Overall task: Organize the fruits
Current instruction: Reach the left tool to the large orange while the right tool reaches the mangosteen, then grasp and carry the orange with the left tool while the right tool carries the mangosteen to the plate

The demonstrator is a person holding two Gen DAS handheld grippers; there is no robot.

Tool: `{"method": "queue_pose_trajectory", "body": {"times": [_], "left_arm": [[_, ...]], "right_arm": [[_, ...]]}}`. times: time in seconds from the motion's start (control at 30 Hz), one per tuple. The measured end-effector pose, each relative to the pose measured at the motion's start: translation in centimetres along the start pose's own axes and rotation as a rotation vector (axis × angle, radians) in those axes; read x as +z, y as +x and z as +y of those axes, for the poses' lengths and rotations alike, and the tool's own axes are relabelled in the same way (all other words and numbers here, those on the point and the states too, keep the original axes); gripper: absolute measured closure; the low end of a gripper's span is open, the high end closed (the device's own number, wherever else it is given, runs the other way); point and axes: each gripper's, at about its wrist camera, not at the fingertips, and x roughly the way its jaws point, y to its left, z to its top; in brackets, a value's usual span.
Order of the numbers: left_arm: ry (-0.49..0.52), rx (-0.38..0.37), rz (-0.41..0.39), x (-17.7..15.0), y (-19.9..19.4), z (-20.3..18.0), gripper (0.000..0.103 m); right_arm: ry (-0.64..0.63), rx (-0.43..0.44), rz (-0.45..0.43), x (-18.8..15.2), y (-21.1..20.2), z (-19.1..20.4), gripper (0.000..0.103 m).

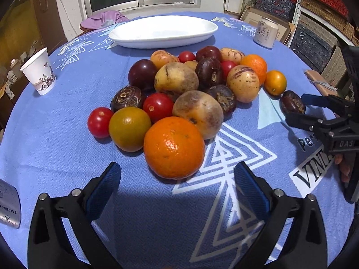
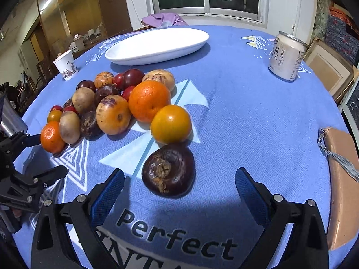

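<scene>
Fruit pile (image 1: 179, 94) sits before the white oval dish (image 1: 163, 31). My left tongs (image 1: 177, 188) gape wide near an orange (image 1: 174, 146). My right tongs (image 2: 179, 190) gape around a dark water chestnut (image 2: 169, 170), not touching.

Silver printed metal container (image 1: 7, 204) running off the left edge | tan rectangular block (image 2: 341, 186) being cropped at the right edge | small red tomatoes (image 2: 67, 108) sitting half hidden behind pile fruit | pale drink can's lettering (image 1: 265, 32) staying too small to read

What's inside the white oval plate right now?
Nothing visible: the white plate shows bare white in both views. All fruit sits on the blue tablecloth in front of it. The near rim hides a sliver of the plate's floor, so that strip can't be checked.
</scene>
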Motion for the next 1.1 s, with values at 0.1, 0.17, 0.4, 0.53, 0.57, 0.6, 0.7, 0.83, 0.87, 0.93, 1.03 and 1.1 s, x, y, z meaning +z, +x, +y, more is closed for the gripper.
{"method": "queue_pose_trajectory", "body": {"times": [0.1, 0.17, 0.4, 0.53, 0.57, 0.6, 0.7, 0.83, 0.87, 0.93, 1.03, 1.1], "left_arm": [[-0.001, -0.003, -0.001, 0.0, 0.0, 0.1, 0.004], [-0.002, -0.006, -0.003, 0.0, 0.0, 0.1, 0.004], [-0.005, -0.044, -0.014, 0.3, -0.4, 0.3, 0.004], [0.018, -0.073, -0.063, 0.8, -0.9, 0.0, 0.004], [0.021, -0.081, -0.065, 0.8, -1.0, -0.1, 0.005], [0.024, -0.097, -0.064, 0.8, -1.0, -0.2, 0.007], [0.02, -0.12, -0.066, 0.9, -1.1, -0.1, 0.027], [-0.026, -0.157, -0.07, 1.0, -1.1, 0.9, 0.039], [-0.034, -0.16, -0.071, 0.9, -1.2, 1.0, 0.043], [-0.051, -0.159, -0.075, 0.9, -1.2, 1.4, 0.05], [-0.058, -0.145, -0.078, 0.7, -1.3, 1.7, 0.058], [-0.057, -0.144, -0.08, 0.6, -1.5, 1.7, 0.059]], "right_arm": [[-0.012, -0.009, 0.005, 0.0, 0.2, 0.2, 0.003], [-0.064, -0.041, 0.023, -0.1, 0.6, 1.0, 0.003], [-0.086, -0.049, 0.033, -0.1, 0.4, 1.1, 0.003], [-0.077, -0.009, 0.015, -0.3, 0.0, 0.9, 0.003], [-0.074, 0.03, 0.006, -0.4, -0.2, 0.7, 0.003], [-0.073, 0.043, 0.003, -0.4, -0.2, 0.7, 0.004], [-0.082, 0.054, -0.009, -0.4, -0.5, 0.7, 0.014], [-0.094, 0.052, -0.014, -0.3, -0.6, 1.1, 0.024], [-0.091, 0.052, -0.019, -0.3, -0.7, 1.0, 0.026], [-0.085, 0.051, -0.024, -0.3, -0.9, 0.9, 0.041], [-0.075, 0.059, -0.028, -0.3, -0.9, 0.4, 0.05], [-0.079, 0.063, -0.03, -0.3, -0.9, 0.4, 0.053]]}}
